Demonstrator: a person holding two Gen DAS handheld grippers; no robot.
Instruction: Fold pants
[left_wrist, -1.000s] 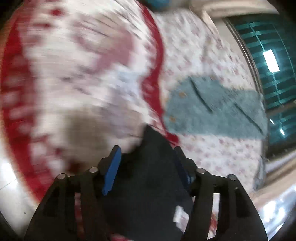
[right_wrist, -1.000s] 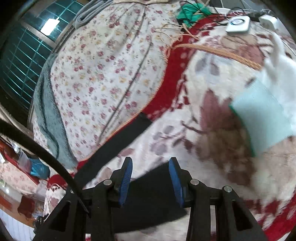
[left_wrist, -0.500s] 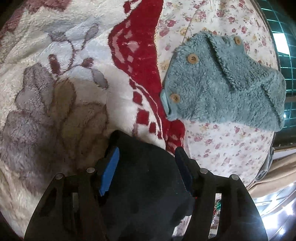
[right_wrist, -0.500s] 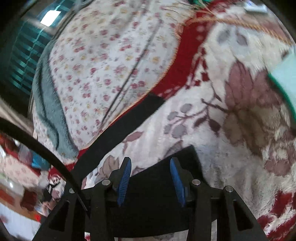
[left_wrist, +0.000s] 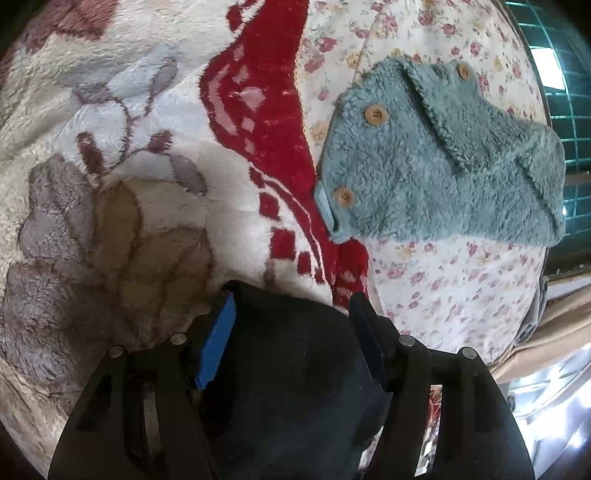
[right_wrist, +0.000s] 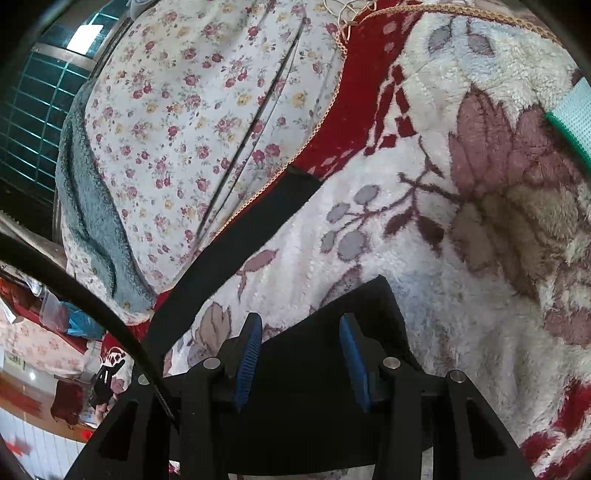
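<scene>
The black pants (left_wrist: 295, 354) lie on a plush blanket and fill the space between the fingers of my left gripper (left_wrist: 291, 317). Its jaws stand wide apart and do not pinch the cloth. In the right wrist view the pants (right_wrist: 306, 391) lie flat under my right gripper (right_wrist: 299, 336), whose blue pads are also spread apart over the cloth. A long black strip of the pants (right_wrist: 236, 247) runs up and away to the left across the blanket edge.
A cream, red and brown plush blanket (left_wrist: 122, 192) covers the bed over a floral sheet (left_wrist: 443, 288). A teal fleece garment with wooden buttons (left_wrist: 443, 166) lies on the sheet. A green cloth (right_wrist: 572, 118) is at the right edge. A window grille (right_wrist: 29, 110) is behind.
Both grippers have come lower and closer to the blanket with the pants between their fingers. The left view has steadied from a blur; the teal garment now looms larger.
</scene>
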